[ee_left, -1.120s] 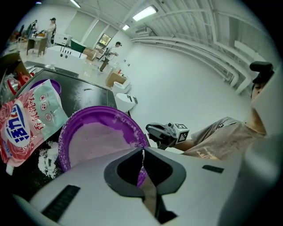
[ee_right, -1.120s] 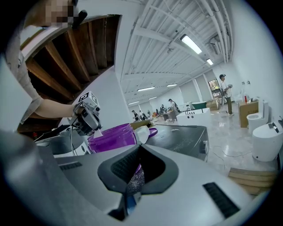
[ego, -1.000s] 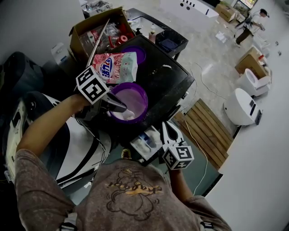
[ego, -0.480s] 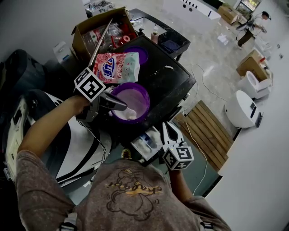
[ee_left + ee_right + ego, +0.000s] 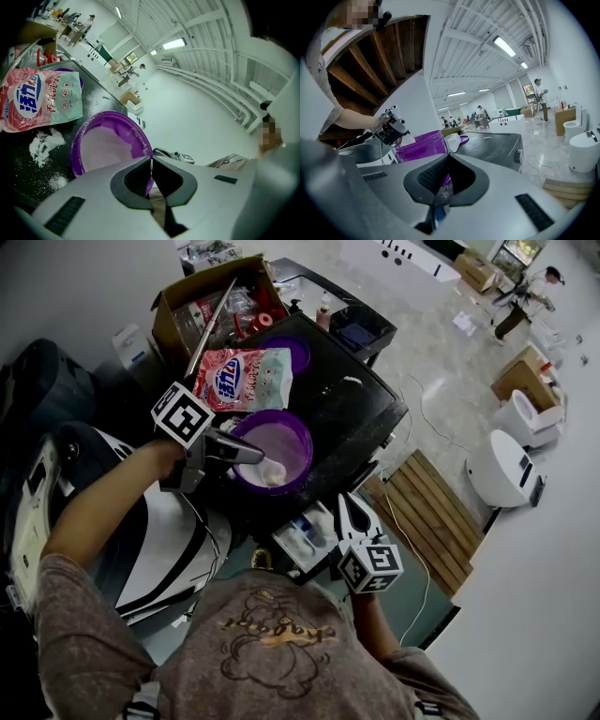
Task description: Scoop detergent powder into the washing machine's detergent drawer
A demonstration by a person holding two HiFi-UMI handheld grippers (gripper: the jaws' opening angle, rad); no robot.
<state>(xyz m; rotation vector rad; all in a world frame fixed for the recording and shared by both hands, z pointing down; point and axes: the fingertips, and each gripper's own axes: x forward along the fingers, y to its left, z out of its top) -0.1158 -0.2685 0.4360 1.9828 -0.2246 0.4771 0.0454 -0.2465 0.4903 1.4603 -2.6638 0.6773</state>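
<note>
**Left gripper holding the scoop in the powder bowl, right gripper waiting by the drawer**

I am looking down on a black washing machine (image 5: 352,413). On its top, a purple bowl (image 5: 298,430) of white detergent powder is sitting at the near left. A pink detergent bag (image 5: 246,379) is lying flat just beyond it.

My left gripper (image 5: 251,457) is reaching in from the left over the bowl's near rim. Its jaws are pressing together on the thin handle of a white scoop (image 5: 272,471), and the scoop's head is resting in the powder. In the left gripper view (image 5: 151,161) only a white sliver is showing between the tips, with the bowl (image 5: 137,140) just beyond them, the bag (image 5: 37,98) farther left, and spilled powder (image 5: 44,143) dusting the lid.

The detergent drawer (image 5: 305,535) is standing open at the machine's near edge, below the bowl. My right gripper (image 5: 345,502) is hanging just right of it, well apart from the scoop. Its jaws (image 5: 447,157) are meeting with nothing between them.
</note>
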